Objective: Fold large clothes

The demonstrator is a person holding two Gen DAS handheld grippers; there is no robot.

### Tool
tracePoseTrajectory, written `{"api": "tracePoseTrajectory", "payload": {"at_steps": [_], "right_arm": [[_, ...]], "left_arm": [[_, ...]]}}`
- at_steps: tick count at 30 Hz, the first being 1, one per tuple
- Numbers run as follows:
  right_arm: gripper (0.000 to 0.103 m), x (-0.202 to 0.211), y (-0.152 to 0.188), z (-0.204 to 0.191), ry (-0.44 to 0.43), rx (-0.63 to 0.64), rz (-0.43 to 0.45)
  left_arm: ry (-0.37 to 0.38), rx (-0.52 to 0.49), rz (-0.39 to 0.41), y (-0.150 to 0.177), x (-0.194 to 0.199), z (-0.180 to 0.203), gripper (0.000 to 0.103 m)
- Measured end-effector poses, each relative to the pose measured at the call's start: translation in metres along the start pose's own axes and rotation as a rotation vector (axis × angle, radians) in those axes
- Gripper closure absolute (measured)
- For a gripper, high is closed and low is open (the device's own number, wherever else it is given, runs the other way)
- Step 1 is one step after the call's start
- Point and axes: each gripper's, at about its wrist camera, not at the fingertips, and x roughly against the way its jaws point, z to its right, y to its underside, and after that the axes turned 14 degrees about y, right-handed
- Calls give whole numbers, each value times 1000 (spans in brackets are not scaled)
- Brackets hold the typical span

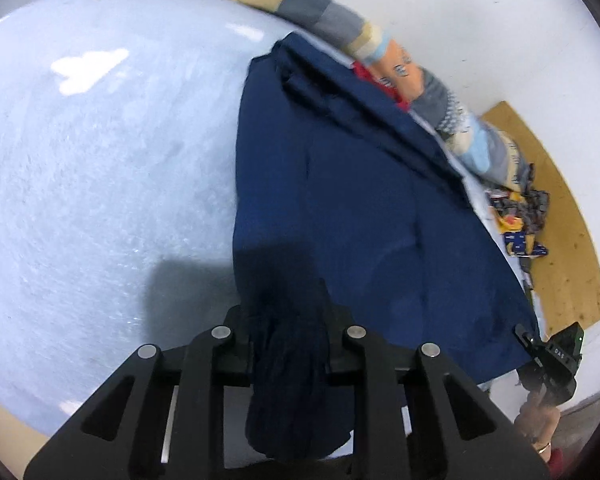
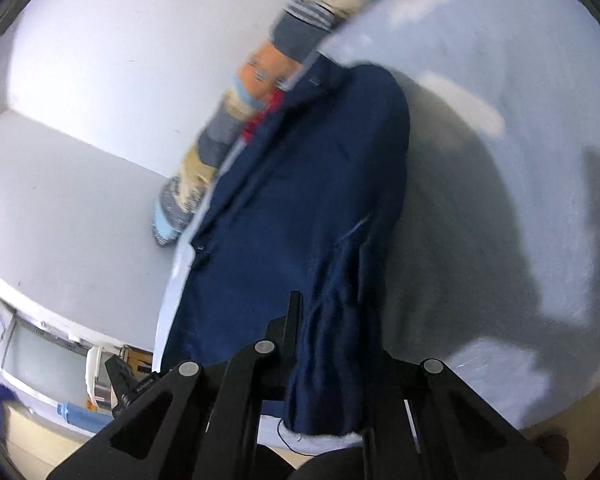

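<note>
Garment: a large navy-blue cloth garment lies spread on the pale blue textured table, along its far edge beside a patchwork quilt of beige, grey and light blue.
Left tongs: clamped on a bunched fold of the garment's near hem.
Right tongs: clamped on another gathered fold — both views blurred.
</note>
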Motion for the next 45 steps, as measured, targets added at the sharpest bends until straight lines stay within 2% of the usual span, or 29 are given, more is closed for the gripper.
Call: {"api": "tracePoseTrajectory", "payload": {"at_steps": [7, 11, 17, 21, 25, 31, 37, 40, 45], "right_arm": [[95, 49, 1, -21, -104, 32, 58], [95, 67, 4, -46, -138, 55, 76], [95, 118, 12, -53, -196, 77, 111], [95, 122, 8, -58, -203, 74, 96], [95, 116, 2, -65, -210, 71, 90], [96, 102, -36, -82, -257, 57, 109], [96, 69, -111, -114, -256, 45, 130], [95, 41, -158, -134, -232, 38, 129], [95, -25, -236, -159, -145, 31, 110]], "left_arm": [[75, -62, 59, -3, 39, 24, 84], [100, -55, 95, -5, 75, 16, 84], [138, -31, 153, -4, 120, 9, 84], [142, -26, 150, -2, 130, 12, 84], [147, -36, 143, -9, 124, 17, 84], [162, -59, 202, -61, 117, 33, 84], [191, -39, 207, -140, 92, 47, 84], [184, -32, 184, -184, 65, 54, 83], [127, -2, 123, -256, -7, 48, 83]]}}
